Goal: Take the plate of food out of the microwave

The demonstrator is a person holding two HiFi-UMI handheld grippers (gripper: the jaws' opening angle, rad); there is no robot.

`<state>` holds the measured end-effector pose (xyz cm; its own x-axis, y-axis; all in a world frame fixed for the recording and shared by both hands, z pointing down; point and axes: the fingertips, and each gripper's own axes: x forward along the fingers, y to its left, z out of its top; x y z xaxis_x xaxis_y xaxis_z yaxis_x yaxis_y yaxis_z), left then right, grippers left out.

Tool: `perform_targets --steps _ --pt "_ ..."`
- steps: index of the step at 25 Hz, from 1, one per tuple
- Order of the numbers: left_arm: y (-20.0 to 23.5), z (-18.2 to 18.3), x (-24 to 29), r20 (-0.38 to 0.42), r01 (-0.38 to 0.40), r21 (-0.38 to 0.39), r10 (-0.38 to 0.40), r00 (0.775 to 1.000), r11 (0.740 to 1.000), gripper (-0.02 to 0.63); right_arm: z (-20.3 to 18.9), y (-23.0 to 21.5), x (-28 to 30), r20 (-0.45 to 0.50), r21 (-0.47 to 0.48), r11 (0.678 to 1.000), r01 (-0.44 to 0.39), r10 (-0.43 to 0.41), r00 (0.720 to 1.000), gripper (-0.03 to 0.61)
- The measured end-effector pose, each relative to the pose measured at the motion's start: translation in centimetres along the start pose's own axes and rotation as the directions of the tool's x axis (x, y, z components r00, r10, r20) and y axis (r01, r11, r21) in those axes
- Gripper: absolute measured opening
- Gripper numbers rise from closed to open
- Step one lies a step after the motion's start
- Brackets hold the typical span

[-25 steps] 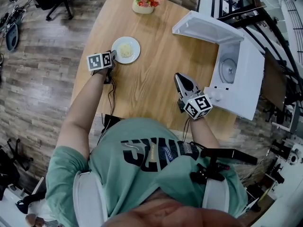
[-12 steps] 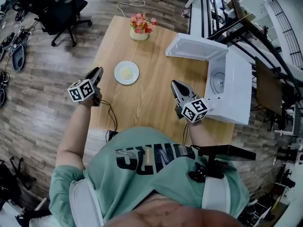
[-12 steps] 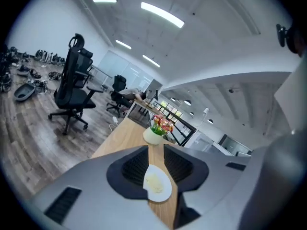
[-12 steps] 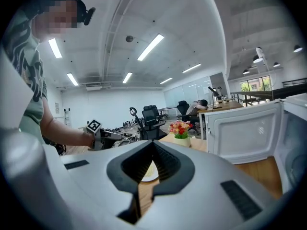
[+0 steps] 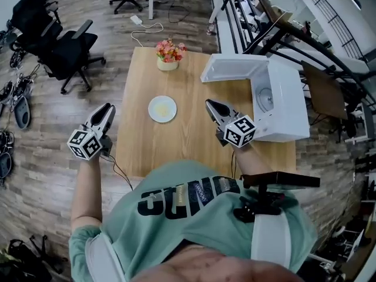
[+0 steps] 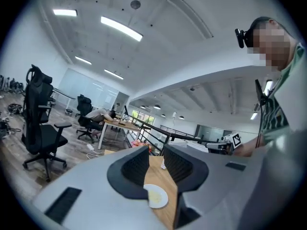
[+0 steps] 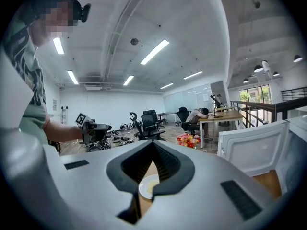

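Observation:
A white plate of pale food lies on the wooden table, left of the white microwave. The microwave's door stands wide open and its cavity shows only the turntable. My left gripper hangs left of the table's edge, well apart from the plate, its jaws open with nothing between them. My right gripper is over the table between plate and microwave, its fingertips meeting and empty. Both gripper views show the plate far below the jaws.
A pot of flowers stands at the table's far edge. Black office chairs stand on the wood floor at the left. A railing and a desk lie behind the microwave at the right.
My left gripper has drawn back from beside the plate, leftward off the table's edge, and risen. The right gripper has lifted a little. The plate has stayed put.

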<state>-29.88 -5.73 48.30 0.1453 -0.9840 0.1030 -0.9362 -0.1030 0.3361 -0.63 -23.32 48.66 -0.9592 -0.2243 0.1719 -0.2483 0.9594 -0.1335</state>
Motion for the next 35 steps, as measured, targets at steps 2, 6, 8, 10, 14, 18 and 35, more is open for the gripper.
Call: perform_targets --steps 2,6,8,10,14,18,35 --pt "-0.9 -0.1 -0.2 -0.005 0.072 0.004 -0.072 0.997 0.997 0.099 0.5 1.4 -0.5 0.006 0.000 0.999 0.032 -0.032 0.999 0.006" --pt "-4.3 -1.6 0.0 -0.045 0.211 0.007 -0.211 0.977 0.977 0.098 1.4 3.4 -2.7 0.020 0.011 0.996 0.093 -0.094 0.995 0.006" --pt "-6.1 -2.1 0.0 -0.060 0.253 0.000 -0.252 0.966 0.967 0.098 2.0 3.9 -3.8 0.034 0.018 0.994 0.106 -0.106 0.994 0.006" --pt "-8.0 -2.1 0.1 -0.052 0.280 -0.007 -0.280 0.959 0.960 0.098 2.8 4.0 -5.1 0.053 0.019 0.994 0.108 -0.109 0.993 0.006" --pt "-12.9 -1.9 0.2 -0.042 0.309 0.009 -0.309 0.950 0.951 0.095 4.4 3.9 -8.6 0.101 0.013 0.996 0.088 -0.089 0.991 0.005" --pt "-17.0 -1.8 0.7 -0.022 0.290 0.001 -0.290 0.957 0.957 0.020 4.1 3.5 -12.5 0.096 -0.039 0.998 0.045 -0.041 0.995 0.006" --pt "-31.6 -4.6 5.4 -0.094 0.328 0.001 -0.327 0.940 0.945 0.006 -0.9 -1.9 -25.3 0.091 0.049 0.999 0.014 -0.019 0.996 0.005"
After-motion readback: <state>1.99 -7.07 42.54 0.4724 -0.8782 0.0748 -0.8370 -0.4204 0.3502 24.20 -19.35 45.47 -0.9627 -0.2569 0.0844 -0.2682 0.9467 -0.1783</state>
